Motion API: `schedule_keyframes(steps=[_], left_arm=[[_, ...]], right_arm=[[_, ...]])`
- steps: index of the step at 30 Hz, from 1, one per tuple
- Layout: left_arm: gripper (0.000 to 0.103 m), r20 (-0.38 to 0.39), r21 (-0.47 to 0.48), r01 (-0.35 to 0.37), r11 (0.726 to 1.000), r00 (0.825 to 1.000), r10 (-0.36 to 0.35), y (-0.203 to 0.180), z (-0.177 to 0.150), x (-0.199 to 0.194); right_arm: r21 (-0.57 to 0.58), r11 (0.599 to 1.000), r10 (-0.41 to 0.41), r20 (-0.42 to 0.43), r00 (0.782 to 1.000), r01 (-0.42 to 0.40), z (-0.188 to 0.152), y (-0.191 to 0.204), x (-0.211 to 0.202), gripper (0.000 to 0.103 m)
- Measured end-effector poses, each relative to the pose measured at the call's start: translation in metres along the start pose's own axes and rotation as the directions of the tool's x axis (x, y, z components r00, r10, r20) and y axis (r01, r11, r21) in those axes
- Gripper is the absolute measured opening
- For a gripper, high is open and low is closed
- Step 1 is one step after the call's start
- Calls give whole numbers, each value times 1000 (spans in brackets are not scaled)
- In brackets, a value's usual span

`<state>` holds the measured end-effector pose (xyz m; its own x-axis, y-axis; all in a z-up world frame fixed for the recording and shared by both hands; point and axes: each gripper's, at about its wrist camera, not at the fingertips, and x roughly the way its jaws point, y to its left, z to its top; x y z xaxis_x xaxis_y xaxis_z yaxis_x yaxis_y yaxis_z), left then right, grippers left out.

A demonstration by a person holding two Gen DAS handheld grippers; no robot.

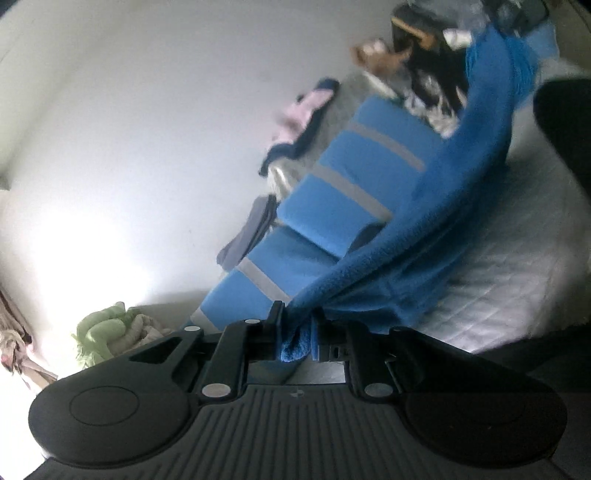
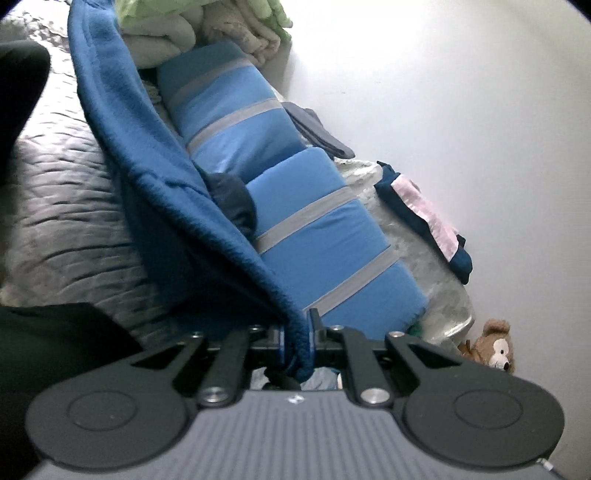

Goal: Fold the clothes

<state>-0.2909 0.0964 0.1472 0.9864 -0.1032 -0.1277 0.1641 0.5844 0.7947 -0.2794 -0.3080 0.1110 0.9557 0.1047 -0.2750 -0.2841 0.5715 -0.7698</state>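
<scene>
**Blue fleece held up between both grippers over the bed**

We had the left gripper (image 1: 297,338) closed down on a bunched corner of the blue fleece garment (image 1: 461,177), the cloth pinched tight between its jaws with a small tuft poking out below. The right gripper (image 2: 295,345) was likewise clamped on another corner of the same fleece (image 2: 166,177), so that nothing but fabric sat between its jaws. From both grips the fleece rose and stretched away as a slack, draped sheet, lifted clear of the quilted bed (image 1: 517,266) rather than lying flat on it.

Beyond the fleece, along the wall-side edge of the bed, lay two blue pillows with grey stripes (image 2: 325,243), a pink and navy garment (image 2: 428,218), and a pile of green and beige clothes (image 2: 207,22); a teddy bear (image 2: 495,345) sat near the far corner.

We judged the step in hand to be spreading or carrying over the held edge. Whether this was an opening shake-out or a fold being brought across, we could not tell. Either way the next move called for keeping both grips firm and the edge between them taut and level.
</scene>
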Motion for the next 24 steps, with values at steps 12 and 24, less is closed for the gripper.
schedule_keyframes(steps=[12, 24], left_arm=[[14, 13, -73, 41, 997, 999, -40, 1, 4, -22], [14, -116, -170, 127, 977, 982, -148, 25, -26, 114]], right_arm=[[112, 993, 30, -2, 1000, -29, 3, -12, -49, 10], [307, 933, 212, -56, 976, -186, 11, -46, 99, 11]])
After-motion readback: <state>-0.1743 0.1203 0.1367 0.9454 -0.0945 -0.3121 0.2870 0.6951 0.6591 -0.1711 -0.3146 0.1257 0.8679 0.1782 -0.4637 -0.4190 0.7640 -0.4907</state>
